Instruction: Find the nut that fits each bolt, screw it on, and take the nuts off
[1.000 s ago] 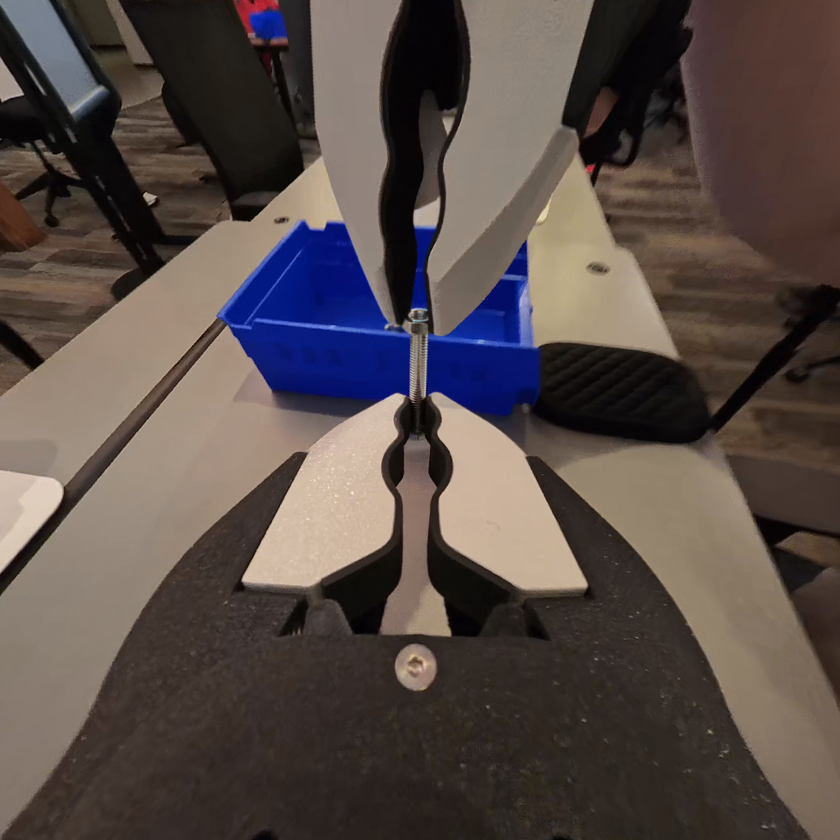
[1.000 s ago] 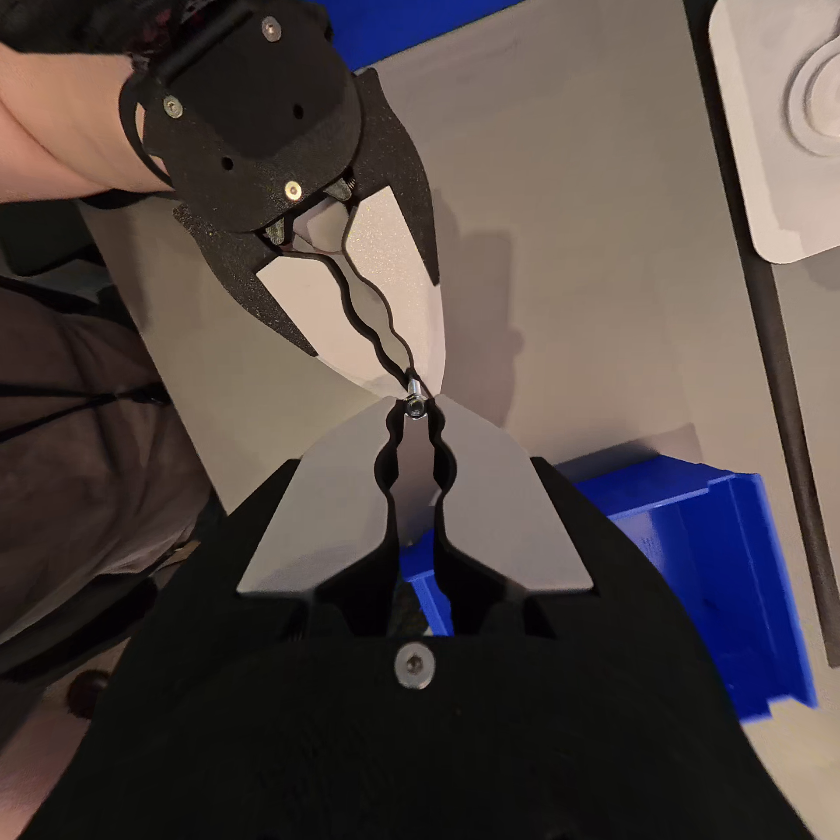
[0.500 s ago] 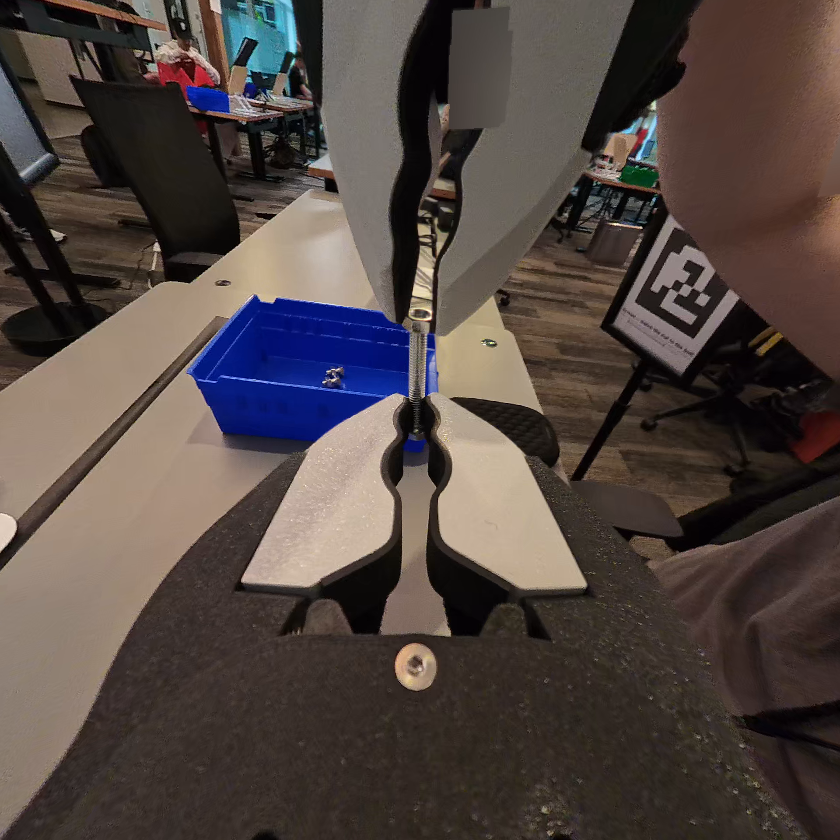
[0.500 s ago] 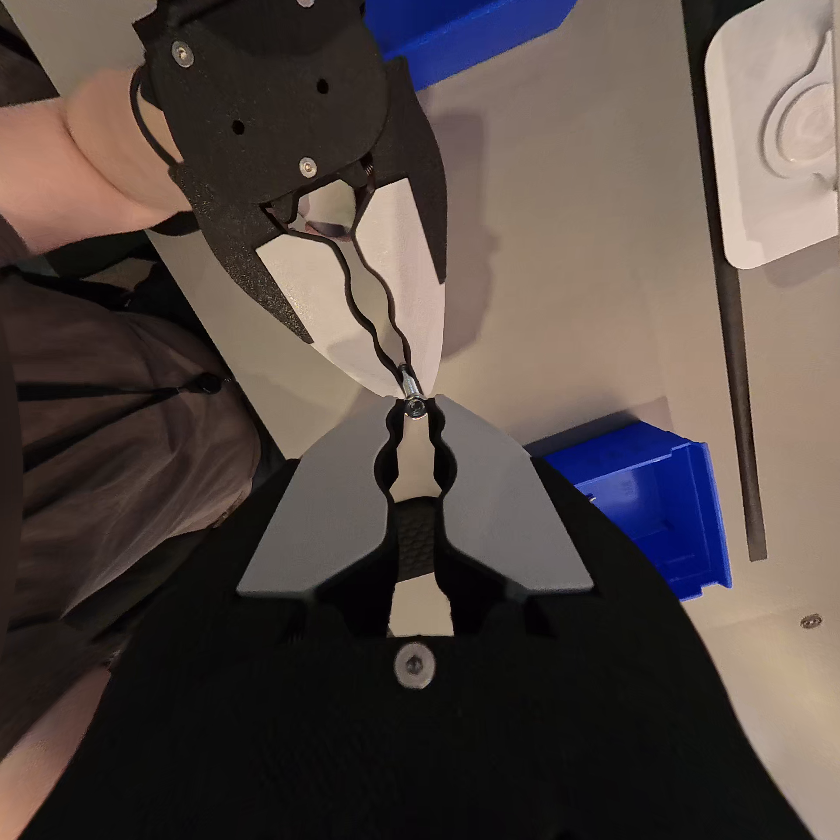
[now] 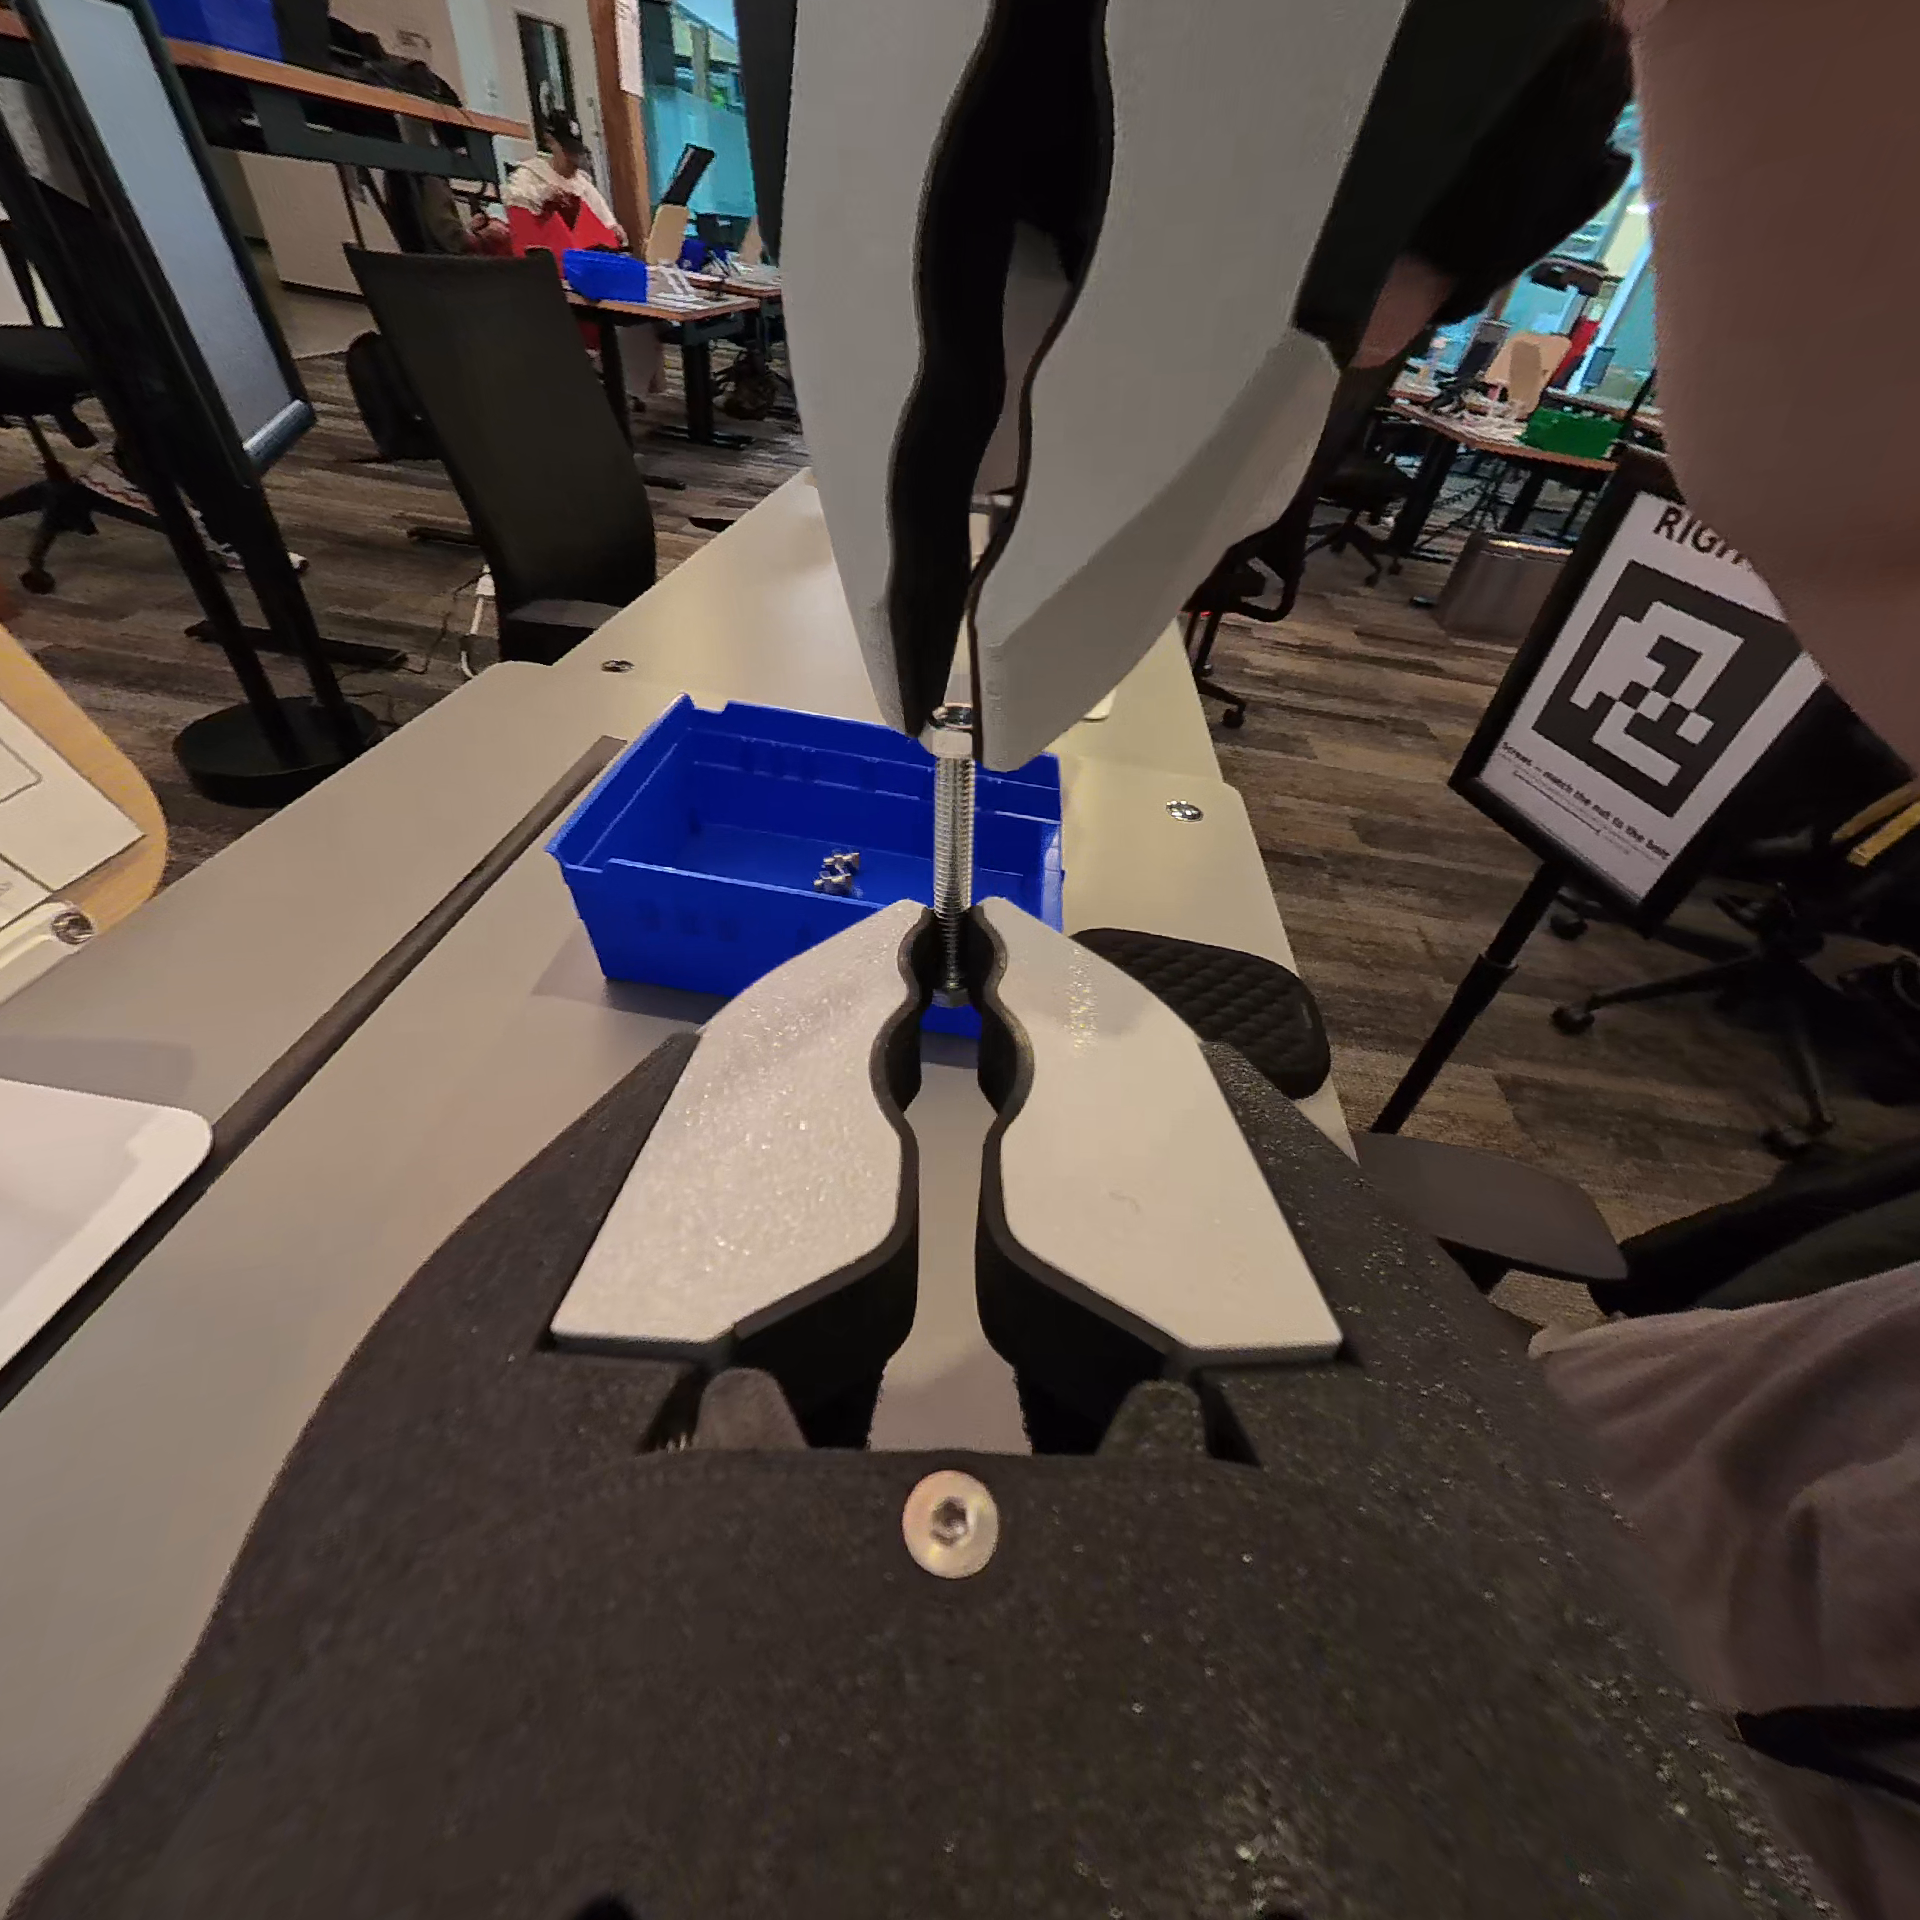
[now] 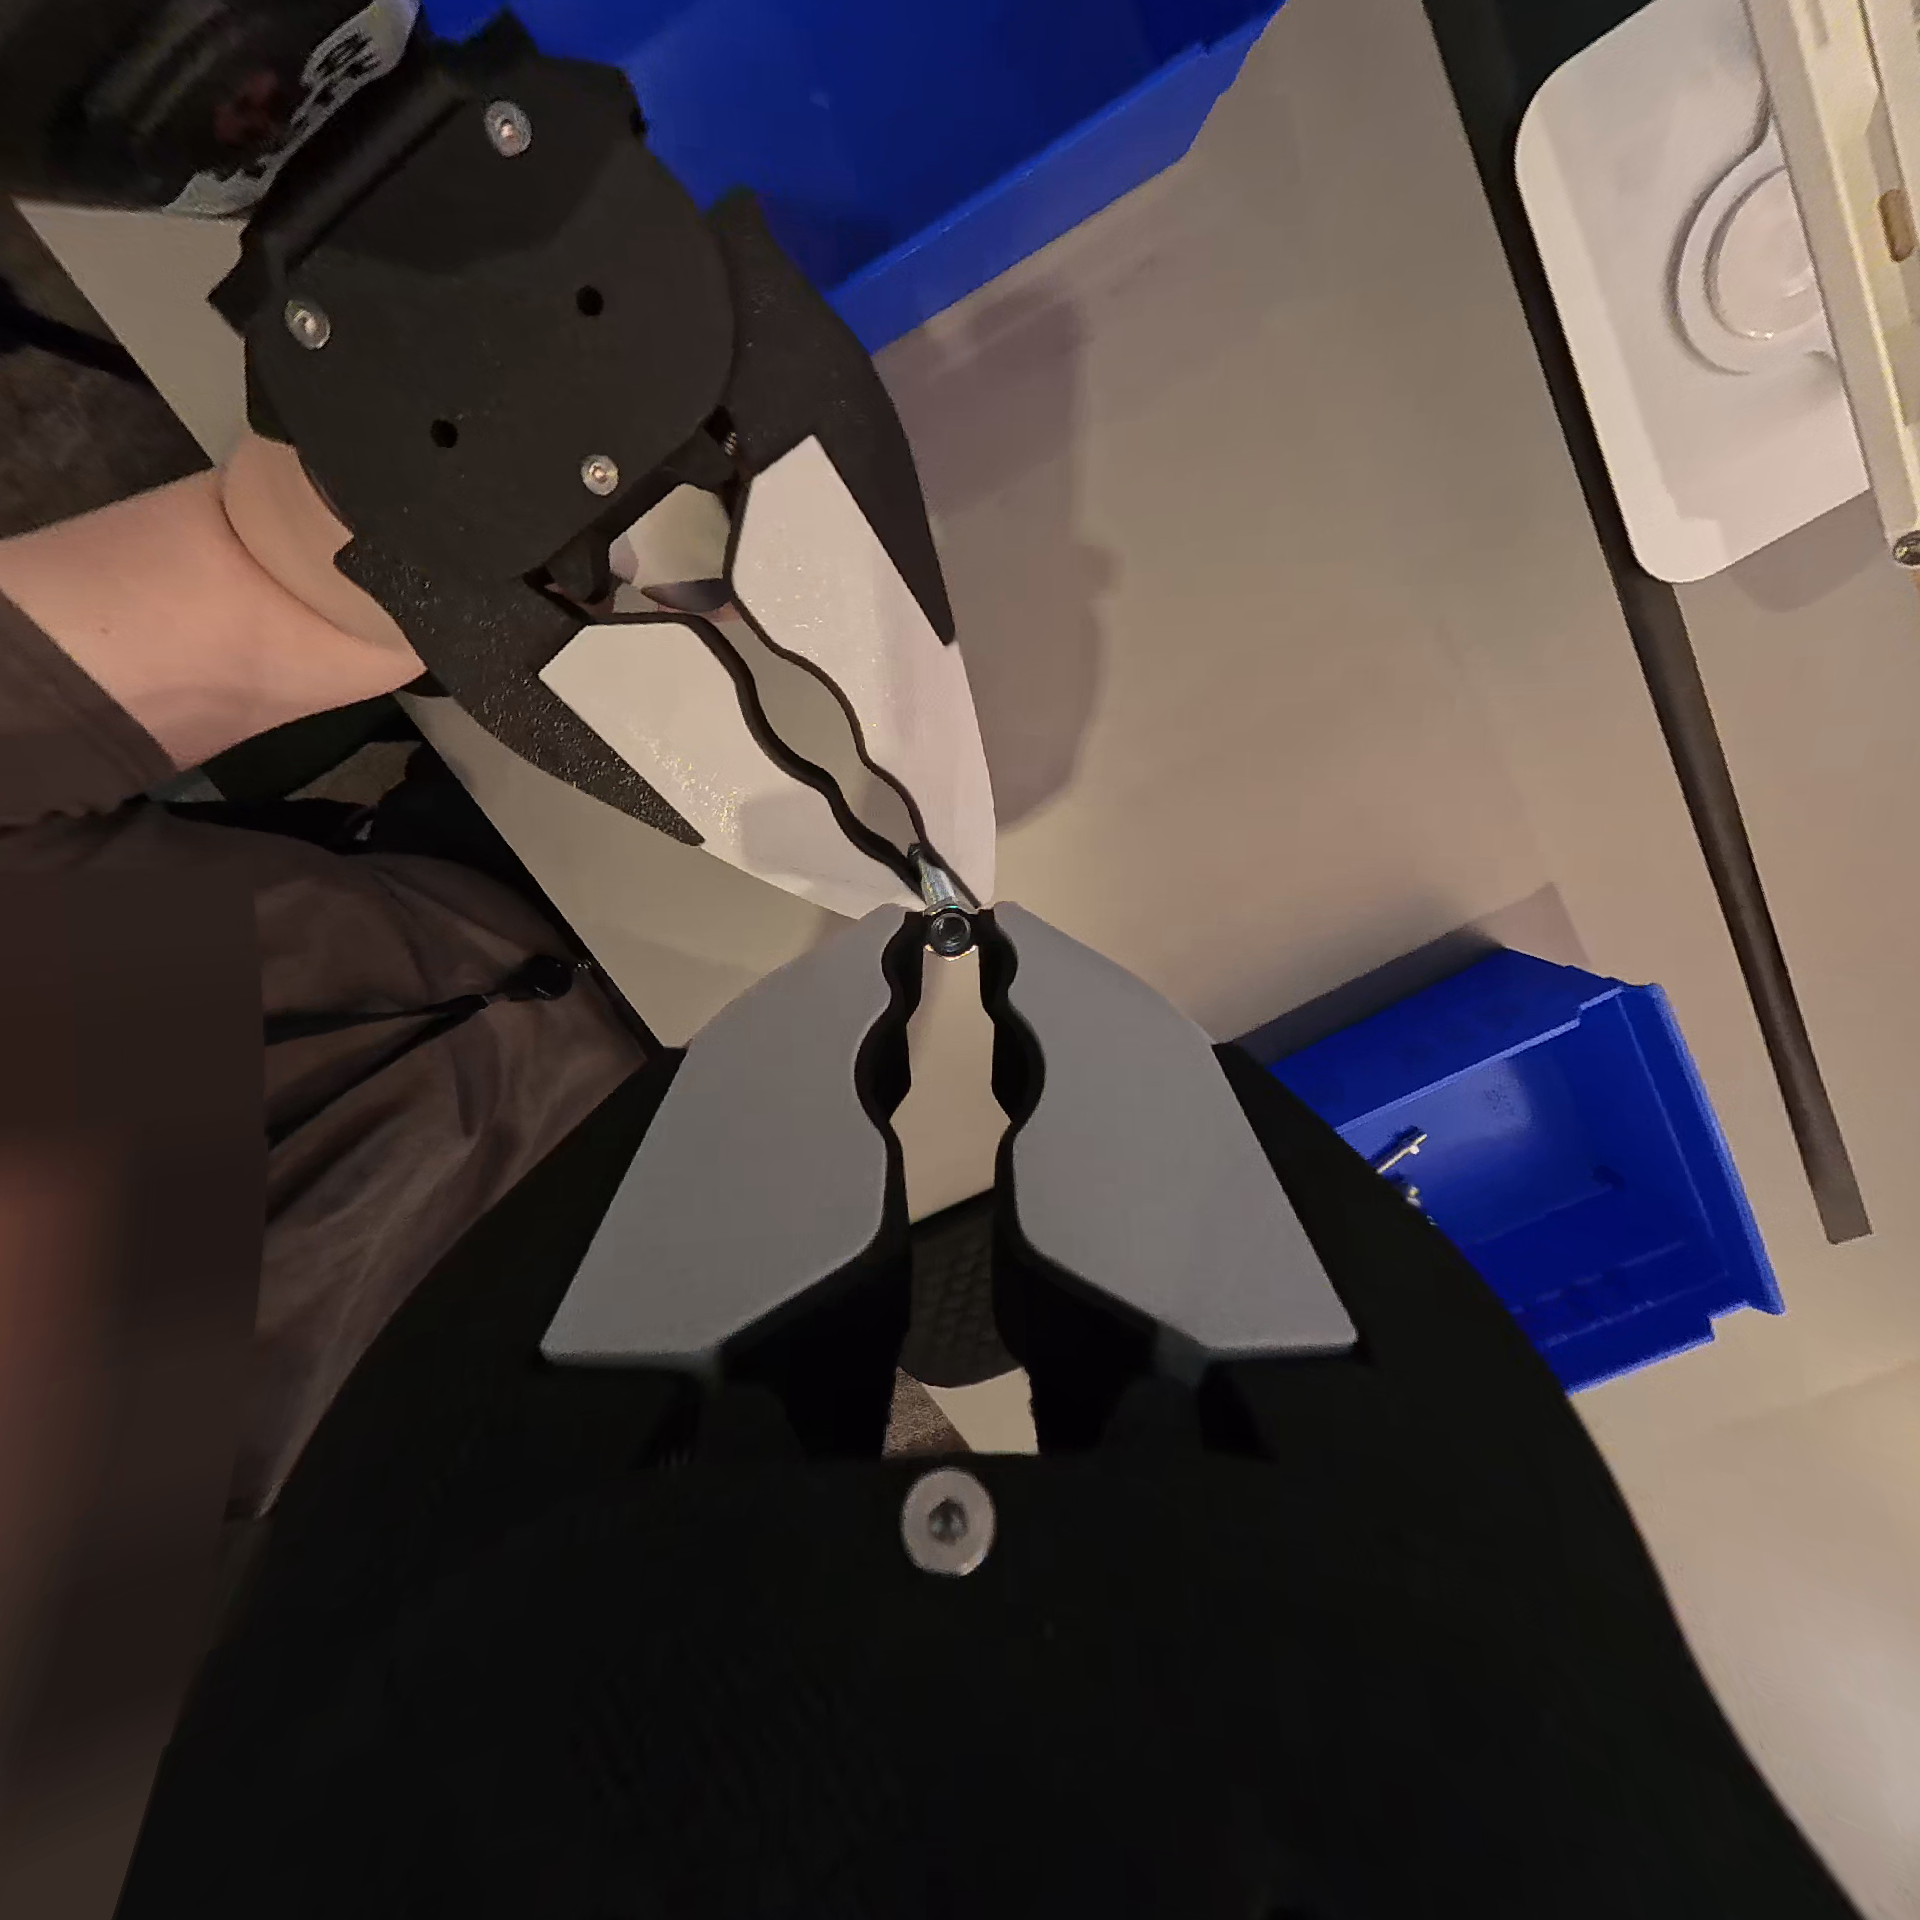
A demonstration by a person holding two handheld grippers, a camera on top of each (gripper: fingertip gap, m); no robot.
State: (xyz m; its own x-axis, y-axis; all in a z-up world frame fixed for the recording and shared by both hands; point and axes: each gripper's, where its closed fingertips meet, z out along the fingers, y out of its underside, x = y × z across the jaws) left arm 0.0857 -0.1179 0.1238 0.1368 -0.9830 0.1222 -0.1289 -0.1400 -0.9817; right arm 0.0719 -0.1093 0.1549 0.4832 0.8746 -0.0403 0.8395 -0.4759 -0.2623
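In the left wrist view my left gripper (image 5: 951,920) is shut on the lower end of a long threaded bolt (image 5: 951,831) and holds it upright above the grey table (image 5: 343,1039). My right gripper (image 5: 954,715) comes down from above and is shut on a small nut (image 5: 952,719) at the bolt's top end. In the right wrist view my right gripper (image 6: 948,916) grips the nut (image 6: 948,930) end-on. The left gripper (image 6: 935,878) reaches in from the upper left with the bolt (image 6: 933,881) between its tips.
A blue bin (image 5: 727,925) with a few small metal parts (image 5: 836,873) stands behind the bolt; it shows at the right in the right wrist view (image 6: 1662,1195). A second blue bin (image 6: 935,156), a black pad (image 5: 1216,1008), a white tray (image 6: 1714,416) and a sign stand (image 5: 1652,696) are nearby. My left and right fingertips are right by each other.
Both grippers stay shut on bolt and nut. The pair has lifted and tilted back, so the bin looks farther off. The right view has turned a little about the bolt.
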